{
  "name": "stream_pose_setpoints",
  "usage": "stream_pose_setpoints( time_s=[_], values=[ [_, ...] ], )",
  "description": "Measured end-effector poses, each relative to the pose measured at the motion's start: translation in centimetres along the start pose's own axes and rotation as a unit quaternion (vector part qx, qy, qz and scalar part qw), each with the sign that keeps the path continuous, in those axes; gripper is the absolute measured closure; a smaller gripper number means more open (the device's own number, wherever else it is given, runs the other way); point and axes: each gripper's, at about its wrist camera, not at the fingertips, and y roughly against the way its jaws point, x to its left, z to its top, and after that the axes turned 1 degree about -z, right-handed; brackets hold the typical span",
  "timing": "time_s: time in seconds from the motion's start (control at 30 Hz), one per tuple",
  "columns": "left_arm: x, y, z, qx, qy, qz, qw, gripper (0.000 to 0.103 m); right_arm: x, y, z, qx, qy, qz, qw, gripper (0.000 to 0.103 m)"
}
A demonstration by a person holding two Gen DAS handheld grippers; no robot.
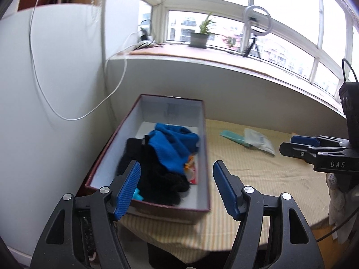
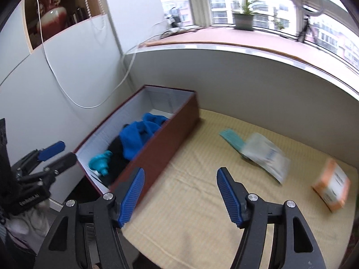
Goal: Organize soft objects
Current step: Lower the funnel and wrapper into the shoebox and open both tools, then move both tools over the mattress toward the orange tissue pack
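A dark red box (image 1: 203, 123) with a white inside stands on the left of the yellow cloth; it also shows in the right wrist view (image 2: 161, 143). In it lie a blue cloth (image 1: 172, 145) (image 2: 136, 134), a black fuzzy cloth (image 1: 161, 181) and a teal item (image 2: 99, 160). My left gripper (image 1: 176, 188) is open and empty above the box's near end. My right gripper (image 2: 179, 196) is open and empty over the cloth, right of the box. A clear packet (image 2: 267, 157) (image 1: 259, 140) lies on a teal pack (image 2: 231, 137).
An orange and white pack (image 2: 332, 187) lies at the right of the yellow-clothed table (image 2: 202, 213). A white wall panel with a hanging cable (image 1: 44, 89) is on the left. A window sill with a potted plant (image 1: 199, 35) and a ring light (image 1: 258, 20) runs behind.
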Motion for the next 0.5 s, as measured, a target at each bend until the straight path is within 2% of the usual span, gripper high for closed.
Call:
stream_pose_setpoints(
  time_s=[0.13, 0.23, 0.43, 0.5],
  values=[
    [-1.9, 1.9, -0.8, -0.008, -0.020, -0.013, 0.9997, 0.036, -2.0, 3.1, -2.7, -0.005, -0.017, -0.016, 1.000, 0.040],
    [-3.0, 3.2, -1.5, -0.012, -0.025, -0.026, 0.9993, 0.036, -2.9, 5.7, -4.8, -0.024, -0.016, -0.039, 0.999, 0.040],
    [-4.7, 5.2, -2.8, -0.010, -0.024, -0.055, 0.9982, 0.036, -4.8, 11.0, -9.0, -0.038, -0.043, -0.067, 0.996, 0.040],
    [-5.2, 5.5, -3.1, -0.008, -0.023, -0.062, 0.9978, 0.032, -5.7, 12.3, -10.2, -0.037, -0.057, -0.071, 0.995, 0.035]
  ],
)
